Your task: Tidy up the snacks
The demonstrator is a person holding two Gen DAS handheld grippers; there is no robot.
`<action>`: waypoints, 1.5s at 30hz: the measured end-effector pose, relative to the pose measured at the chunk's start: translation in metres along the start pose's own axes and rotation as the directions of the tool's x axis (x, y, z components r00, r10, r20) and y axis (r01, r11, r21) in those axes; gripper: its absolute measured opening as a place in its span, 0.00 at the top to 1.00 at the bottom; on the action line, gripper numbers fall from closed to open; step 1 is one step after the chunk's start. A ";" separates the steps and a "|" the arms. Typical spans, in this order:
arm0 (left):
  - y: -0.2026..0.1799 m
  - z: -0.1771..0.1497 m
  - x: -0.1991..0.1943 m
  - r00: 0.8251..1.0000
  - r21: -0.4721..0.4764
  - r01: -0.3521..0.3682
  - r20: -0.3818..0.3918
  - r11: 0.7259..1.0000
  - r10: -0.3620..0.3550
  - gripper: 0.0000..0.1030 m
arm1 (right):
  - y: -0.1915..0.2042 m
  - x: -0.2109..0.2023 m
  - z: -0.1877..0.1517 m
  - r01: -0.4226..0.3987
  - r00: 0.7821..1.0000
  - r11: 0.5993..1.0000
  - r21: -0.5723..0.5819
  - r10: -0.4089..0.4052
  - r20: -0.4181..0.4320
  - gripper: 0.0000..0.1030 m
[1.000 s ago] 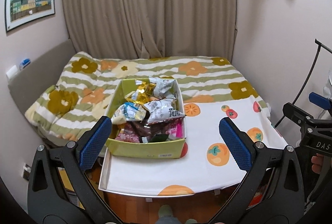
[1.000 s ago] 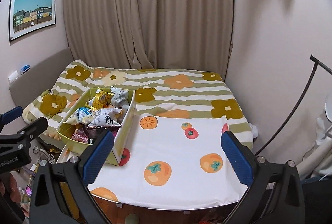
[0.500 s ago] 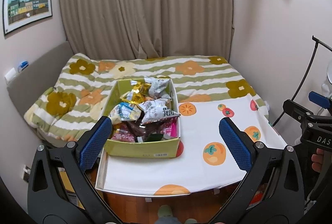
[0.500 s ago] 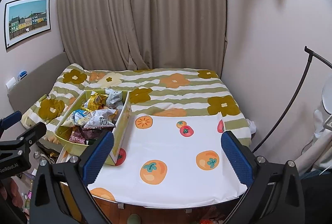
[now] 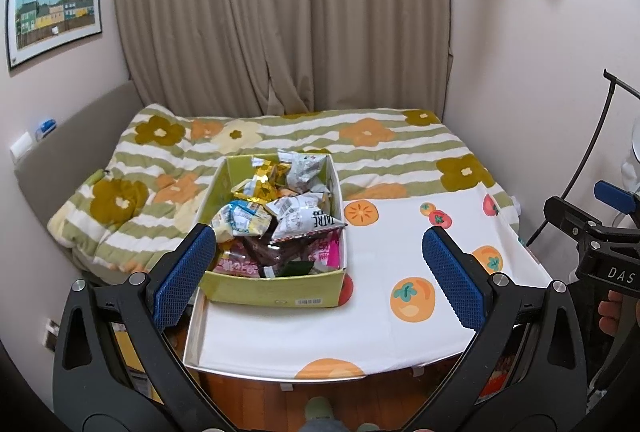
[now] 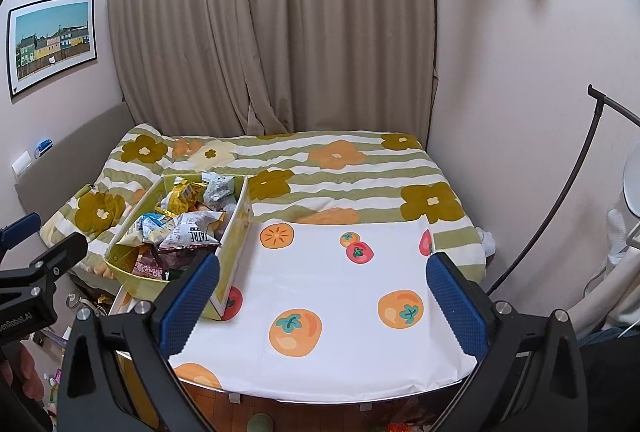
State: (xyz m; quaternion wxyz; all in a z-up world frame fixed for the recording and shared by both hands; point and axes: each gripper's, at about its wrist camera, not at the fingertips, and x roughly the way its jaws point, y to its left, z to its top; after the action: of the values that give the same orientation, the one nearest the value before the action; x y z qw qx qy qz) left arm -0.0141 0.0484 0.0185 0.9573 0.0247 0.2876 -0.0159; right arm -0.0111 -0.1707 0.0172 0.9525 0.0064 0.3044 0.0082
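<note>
On table's left end [image 5: 280, 348], green box [image 5: 272, 290], lower snack packets [image 5: 280, 232] buried, both grippers [image 5: 316, 268] [image 6: 320, 296] wide apart, empty.

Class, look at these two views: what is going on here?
A person holds a claw in each hand above a table covered with a fruit-print cloth. Both the left claw and right claw are open and empty. A green box piled with snack packets sits on the table's left side, untouched.
</note>
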 end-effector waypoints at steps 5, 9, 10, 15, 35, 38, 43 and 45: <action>0.001 0.001 0.000 1.000 0.001 -0.001 0.001 1.000 0.001 0.00 | -0.001 0.000 0.000 0.001 1.000 1.000 -0.001 -0.001 0.000 0.00; 0.002 0.002 0.000 1.000 0.001 -0.002 -0.001 1.000 0.002 0.00 | 0.000 0.000 0.000 0.004 1.000 1.000 0.001 -0.004 0.000 0.00; 0.002 0.002 0.000 1.000 0.002 0.000 -0.001 1.000 0.000 0.00 | -0.001 0.000 0.000 0.005 1.000 1.000 0.002 -0.005 -0.001 0.00; 0.002 0.002 0.000 1.000 0.002 -0.001 -0.002 1.000 0.001 0.00 | 0.000 0.000 0.000 0.013 1.000 1.000 0.001 -0.013 -0.001 0.00; 0.005 0.005 0.002 1.000 0.006 -0.030 0.008 1.000 0.030 0.00 | 0.006 0.000 0.000 0.016 1.000 1.000 0.006 -0.016 -0.001 0.00; 0.005 0.004 0.001 0.998 0.009 -0.062 0.016 0.998 0.062 0.00 | 0.009 0.000 0.001 0.018 1.000 1.000 0.006 -0.018 -0.005 0.00; 0.008 0.005 0.000 0.997 0.000 -0.071 0.030 0.997 0.071 0.00 | 0.010 0.001 0.001 0.020 1.000 1.000 0.006 -0.020 -0.001 0.00; 0.009 0.005 0.000 0.997 -0.003 -0.071 0.030 0.997 0.071 0.00 | 0.013 0.001 0.002 0.021 1.000 1.000 0.008 -0.021 0.000 0.00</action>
State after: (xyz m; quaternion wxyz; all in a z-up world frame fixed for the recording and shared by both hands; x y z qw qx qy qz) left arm -0.0110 0.0574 0.0231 0.9615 0.0337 0.2722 0.0180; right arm -0.0096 -0.1578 0.0182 0.9526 0.0070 0.3042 -0.0030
